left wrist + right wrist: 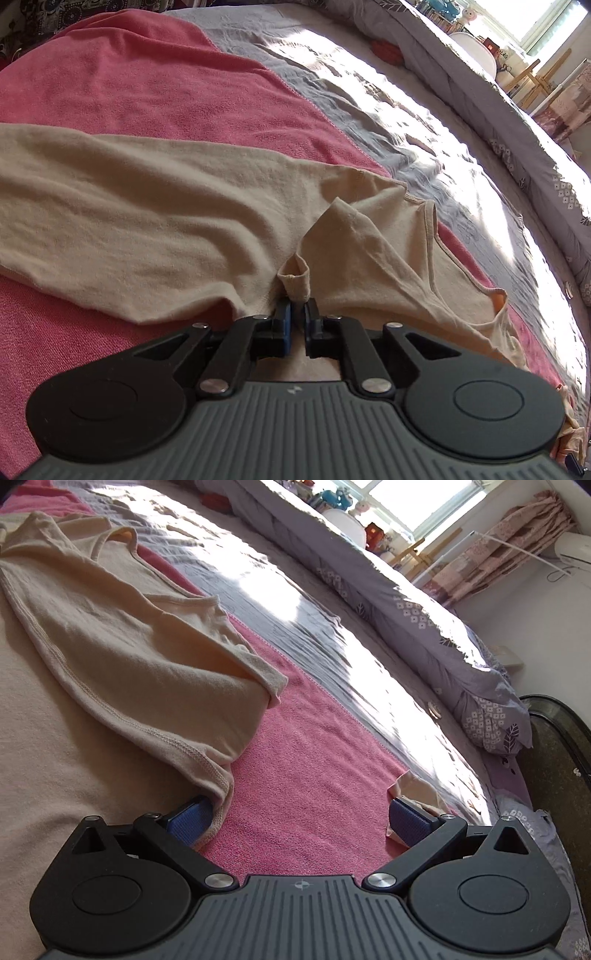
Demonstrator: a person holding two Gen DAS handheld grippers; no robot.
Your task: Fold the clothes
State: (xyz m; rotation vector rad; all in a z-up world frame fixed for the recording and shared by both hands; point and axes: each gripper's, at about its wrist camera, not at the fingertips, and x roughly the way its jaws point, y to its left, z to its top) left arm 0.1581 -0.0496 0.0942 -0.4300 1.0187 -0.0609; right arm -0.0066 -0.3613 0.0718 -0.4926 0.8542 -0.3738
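Beige shirt point(147, 206) lay spread on a pink towel point(129, 85) over the grey bedspread point(369, 110) of the bed. Left gripper point(297, 310) had its jaws nearly together, pinching a small bunched fold of the shirt. Left view alone showed the long stretch of shirt running off to the left. Right gripper point(299, 812) had jaws wide apart, nothing gripped; its left blue pad point(190, 819) sat tucked under the shirt's stitched hem point(207, 768), bare towel between the pads. Only the right view showed the folded quilt point(424, 616) and the curtain point(517, 542).
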